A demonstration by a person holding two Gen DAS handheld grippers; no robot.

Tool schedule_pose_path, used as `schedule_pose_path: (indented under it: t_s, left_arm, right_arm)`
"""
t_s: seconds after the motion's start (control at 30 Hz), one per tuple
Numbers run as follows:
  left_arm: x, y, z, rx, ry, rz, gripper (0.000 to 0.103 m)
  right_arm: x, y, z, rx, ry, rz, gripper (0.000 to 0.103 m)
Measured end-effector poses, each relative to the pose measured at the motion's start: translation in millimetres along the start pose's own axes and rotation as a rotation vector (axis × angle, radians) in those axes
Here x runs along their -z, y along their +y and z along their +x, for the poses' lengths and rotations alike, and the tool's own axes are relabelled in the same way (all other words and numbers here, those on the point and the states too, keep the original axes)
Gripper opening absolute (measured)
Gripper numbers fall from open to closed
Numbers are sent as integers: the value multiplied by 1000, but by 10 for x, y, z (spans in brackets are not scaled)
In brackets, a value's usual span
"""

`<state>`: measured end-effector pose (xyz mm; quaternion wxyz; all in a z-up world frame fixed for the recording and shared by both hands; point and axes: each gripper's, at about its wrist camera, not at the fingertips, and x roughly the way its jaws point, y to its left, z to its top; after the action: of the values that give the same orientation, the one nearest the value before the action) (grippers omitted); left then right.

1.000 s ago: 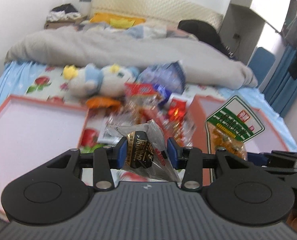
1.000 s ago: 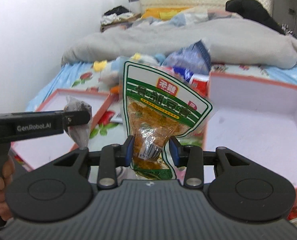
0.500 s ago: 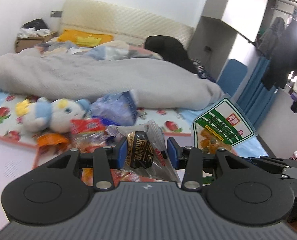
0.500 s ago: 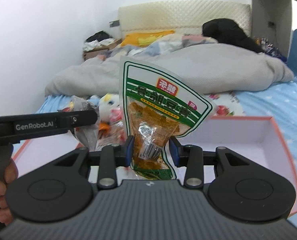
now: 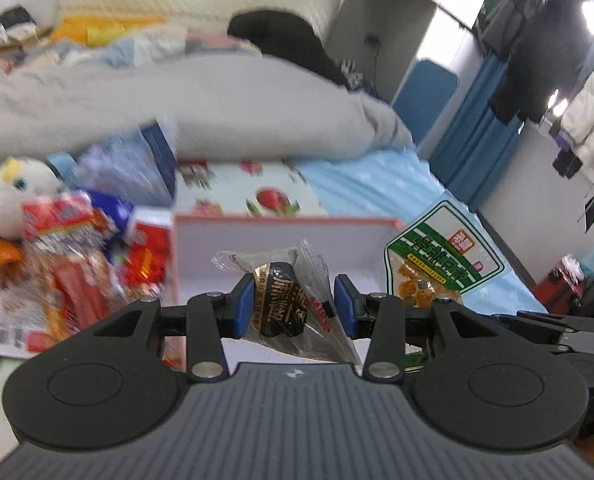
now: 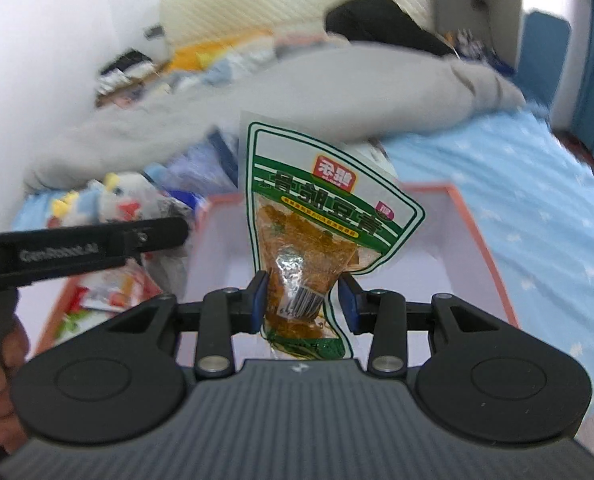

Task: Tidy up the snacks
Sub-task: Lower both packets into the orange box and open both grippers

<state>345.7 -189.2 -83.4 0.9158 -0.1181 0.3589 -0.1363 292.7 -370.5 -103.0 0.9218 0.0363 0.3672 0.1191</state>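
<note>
The left tongs (image 5: 295, 306) are closed on a crinkly clear-plastic packet (image 5: 285, 300) with a dark, gold-lettered lump inside; its blue pads (image 5: 244, 305) press the wrapper from both sides. The packet hangs above the near end of a shallow rectangular box (image 5: 281, 224) with a salmon-pink rim and pale matte floor, which rests on the bed (image 5: 377, 184). Left of the box lies a blurred heap of glossy red and orange snack wrappers (image 5: 73, 264), with a white-and-blue plush toy (image 5: 13, 192) and a shiny blue bag (image 5: 137, 164) behind it.

The right tongs (image 6: 301, 304) are closed on the narrow lower end of a flat, fan-shaped pouch (image 6: 321, 220), green and white at the top and transparent below, showing orange chunks and a barcode label. It stands upright over the same box (image 6: 481, 240).

The bed carries a blue starred sheet, and a soft grey duvet (image 6: 297, 92) is bunched across it beyond the snacks.
</note>
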Motion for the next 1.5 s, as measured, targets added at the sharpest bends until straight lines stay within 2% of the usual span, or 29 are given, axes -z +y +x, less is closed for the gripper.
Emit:
schedule_pose_path:
  t_s: [0.23,0.43,0.5,0.53,0.57,0.63,0.7,0.93,1.5]
  left_arm:
    - [157,-29,624,-1,143,-11,48]
    - [256,12,937,-11,221,-12,48]
    - [268,40,975,-4,231,-20,49]
    - [264,50,978,0,232,-21,49]
    - [256,54,974,5,226,-17,49]
    - [222,54,939,4,200,-5,54]
    - [177,37,895,4,185,8,61]
    - [60,-40,605,2,132,25,61]
    - [-6,-136,-702,13,-58,74,61]
  right_arm:
    - [167,-278,392,9,113,18,41]
    - [237,-357,699,-17,182,41,43]
    - [241,-377,758,-22,190,56,46]
    - [242,-400,770,-22,192,67,52]
    - [245,-418,777,-21,195,76,61]
    - [250,-431,770,-34,190,83,66]
    - [240,-449,738,-46,183,84,65]
    - [176,-405,475,-54,123,90,65]
    - [102,36,-590,-66,-90,88,65]
